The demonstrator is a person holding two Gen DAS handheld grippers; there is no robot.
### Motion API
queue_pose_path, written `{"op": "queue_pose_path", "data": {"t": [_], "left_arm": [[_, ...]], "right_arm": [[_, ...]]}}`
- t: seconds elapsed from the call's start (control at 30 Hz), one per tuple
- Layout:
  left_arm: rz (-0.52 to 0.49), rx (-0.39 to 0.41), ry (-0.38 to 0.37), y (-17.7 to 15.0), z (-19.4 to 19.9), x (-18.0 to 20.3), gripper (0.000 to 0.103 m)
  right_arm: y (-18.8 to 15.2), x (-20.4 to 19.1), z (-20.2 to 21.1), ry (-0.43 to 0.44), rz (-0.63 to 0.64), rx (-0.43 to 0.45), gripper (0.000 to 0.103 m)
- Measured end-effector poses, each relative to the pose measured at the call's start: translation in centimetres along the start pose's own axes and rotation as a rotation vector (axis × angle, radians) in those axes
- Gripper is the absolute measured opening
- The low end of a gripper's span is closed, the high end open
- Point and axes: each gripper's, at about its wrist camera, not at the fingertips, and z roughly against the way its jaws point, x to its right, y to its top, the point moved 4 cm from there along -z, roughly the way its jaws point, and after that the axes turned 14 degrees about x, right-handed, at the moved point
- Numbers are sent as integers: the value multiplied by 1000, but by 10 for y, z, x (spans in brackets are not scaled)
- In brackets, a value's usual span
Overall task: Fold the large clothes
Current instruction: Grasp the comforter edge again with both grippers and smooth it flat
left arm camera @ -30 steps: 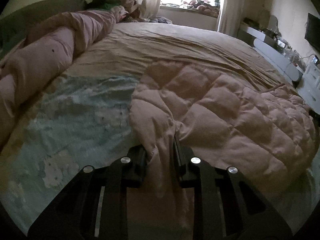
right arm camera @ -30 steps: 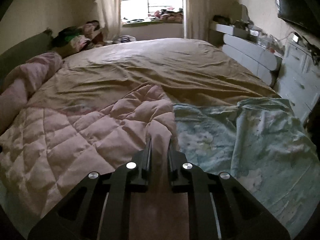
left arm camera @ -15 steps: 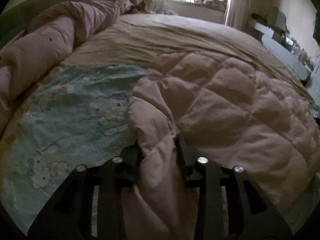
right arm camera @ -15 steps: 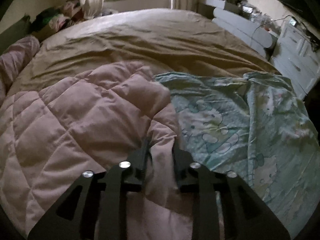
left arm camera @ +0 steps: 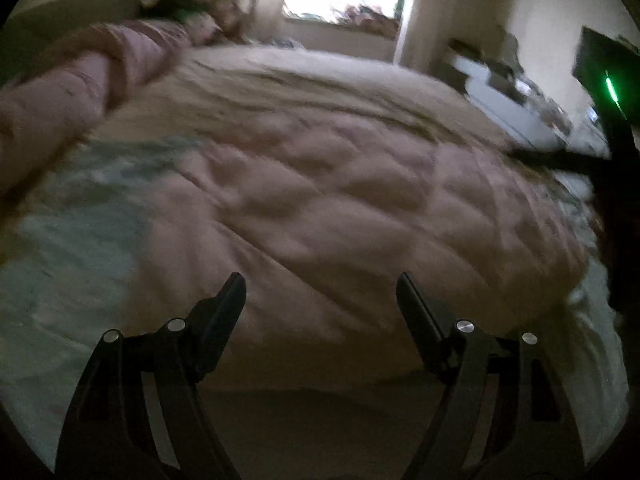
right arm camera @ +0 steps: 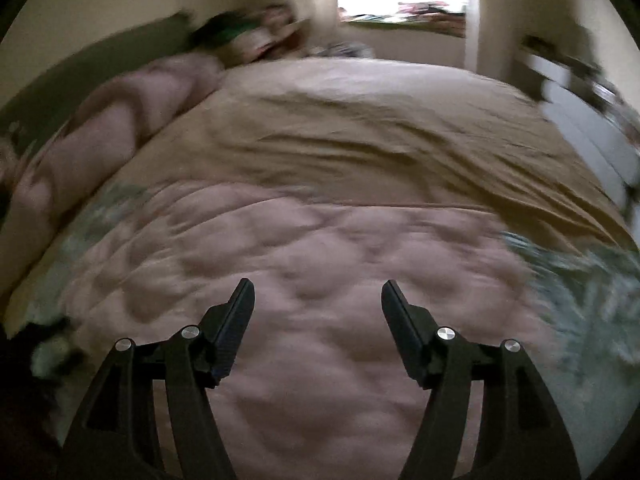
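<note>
Tongs: you've let go w/ both; left tongs (left arm camera: pixel 320 288) & right tongs (right arm camera: pixel 318 294) opening, nothing btwn them.
Quilt (left arm camera: pixel 340 208): dropped flat on bed (right arm camera: pixel 360 128); this fold looks done.

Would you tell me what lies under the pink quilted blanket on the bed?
A pale blue printed sheet shows from under the pink quilted blanket at both sides, with the tan bedspread beyond. What lies beneath the blanket's middle is covered.
</note>
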Motion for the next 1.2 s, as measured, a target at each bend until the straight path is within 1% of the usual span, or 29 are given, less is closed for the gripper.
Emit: {"op": "queue_pose_path", "data": {"t": [0.03,0.07,0.13,0.23,0.27,0.3,0.37,0.43,0.5,0.57,0.6,0.67,0.73,0.8,0.87,0.9,1.0,1.03,1.07,1.13,1.2], "left_arm": [[-11,-25,19,-10,-10,3,70],[-14,-26,27,-15,-14,2,71],[25,-17,17,-22,-19,-4,72],[14,-14,5,-22,-21,-5,73],[17,-14,0,-21,-22,-7,73],[22,-12,-7,-20,-22,-8,73],[28,-3,-17,-20,-22,-9,74],[13,9,-18,-19,-23,-9,74],[0,15,-21,-23,-20,-9,74],[-3,18,-27,-20,-19,-10,74],[-1,21,-31,-19,-19,-11,74],[15,21,-46,-16,-16,-13,74],[46,22,-62,-12,-11,-18,74],[63,25,-74,-8,-5,-20,78],[58,38,-68,-4,3,-18,80],[57,44,-69,-3,7,-17,80],[52,59,-59,2,18,-15,87],[52,63,-54,3,21,-15,90],[58,66,-55,5,24,-15,94],[71,67,-58,7,31,-15,94],[63,77,-36,9,40,-14,94]], "right_arm": [[0,-15,-8,11,16,-21,63],[0,-28,-20,24,30,-53,63],[-2,-55,-50,39,46,-112,63],[0,-73,-88,43,44,-165,64],[1,-77,-100,30,34,-173,66],[2,-76,-112,16,29,-184,66],[-1,-75,-139,-29,25,-237,68],[-6,-74,-160,-59,4,-291,68],[-9,-69,-173,-81,-1,-311,69],[-13,-61,-185,-89,-44,-326,69],[-16,-56,-189,-91,-77,-323,70],[-18,-57,-191,-94,-82,-310,70],[-14,-60,-182,-93,-87,-280,69],[-7,-60,-161,-51,-112,-216,70],[-5,-60,-129,-6,-143,-141,72],[-5,-60,-116,15,-153,-116,79],[-7,-46,-56,77,-196,-7,90],[-8,-41,-40,96,-211,14,91],[-9,-37,-27,105,-218,25,92],[-13,-23,5,109,-228,64,92],[-17,-13,27,95,-233,88,92]]}}
